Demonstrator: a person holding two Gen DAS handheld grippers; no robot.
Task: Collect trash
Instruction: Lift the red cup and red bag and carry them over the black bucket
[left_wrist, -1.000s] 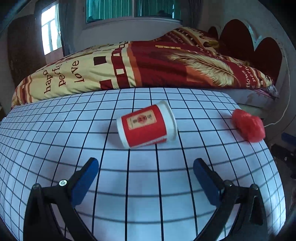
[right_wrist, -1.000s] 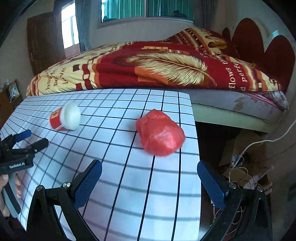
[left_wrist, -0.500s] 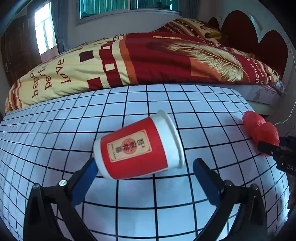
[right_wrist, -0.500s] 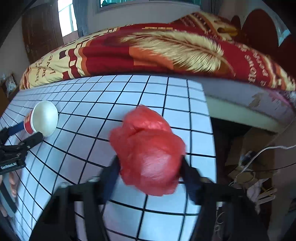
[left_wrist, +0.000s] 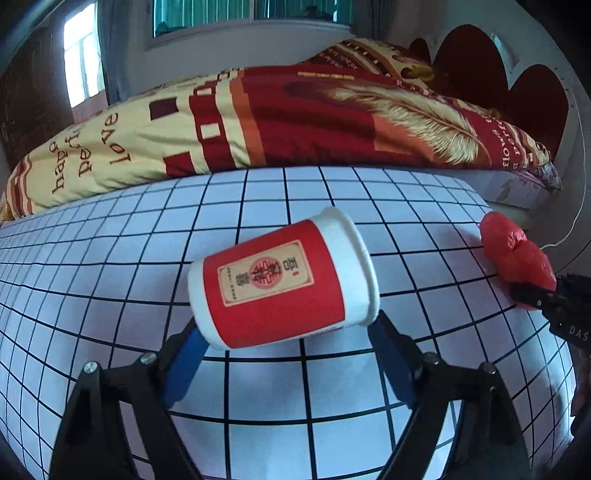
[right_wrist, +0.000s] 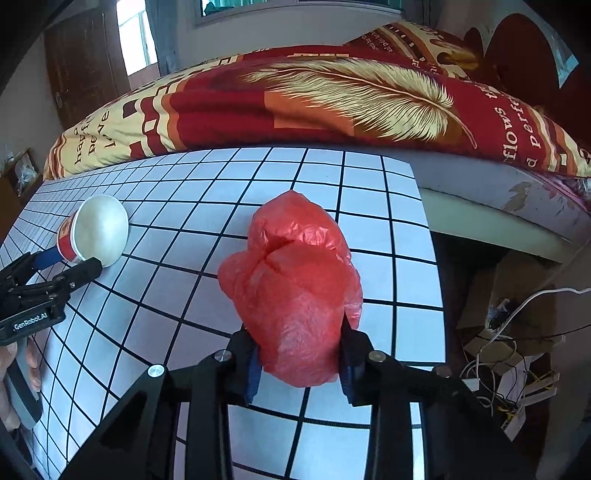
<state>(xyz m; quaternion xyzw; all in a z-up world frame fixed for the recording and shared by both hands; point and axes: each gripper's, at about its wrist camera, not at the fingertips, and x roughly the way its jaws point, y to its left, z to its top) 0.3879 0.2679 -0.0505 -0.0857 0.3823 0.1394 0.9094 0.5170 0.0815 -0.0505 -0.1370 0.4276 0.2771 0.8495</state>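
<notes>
A red paper cup (left_wrist: 280, 291) with a white rim lies on its side on the white grid-patterned table (left_wrist: 110, 258). My left gripper (left_wrist: 284, 332) straddles it lengthwise. Its jaws are closing, with one blue pad against the cup's base and the other against its rim. In the right wrist view the same cup (right_wrist: 94, 232) and left gripper (right_wrist: 62, 264) show at the far left. A crumpled red plastic bag (right_wrist: 295, 291) sits near the table's right edge. My right gripper (right_wrist: 299, 350) is closing on it, and its pads squeeze the bag's near end.
A bed with a red and yellow quilt (left_wrist: 295, 122) runs along the table's far side. The table's right edge (right_wrist: 432, 277) drops to a floor with cardboard and tangled cables (right_wrist: 498, 339). A hand (right_wrist: 14, 376) holds the left gripper's handle.
Both grippers moved forward and down onto their objects. The left jaws narrowed around the cup, and the right jaws went from wide open to pinching the red bag.
</notes>
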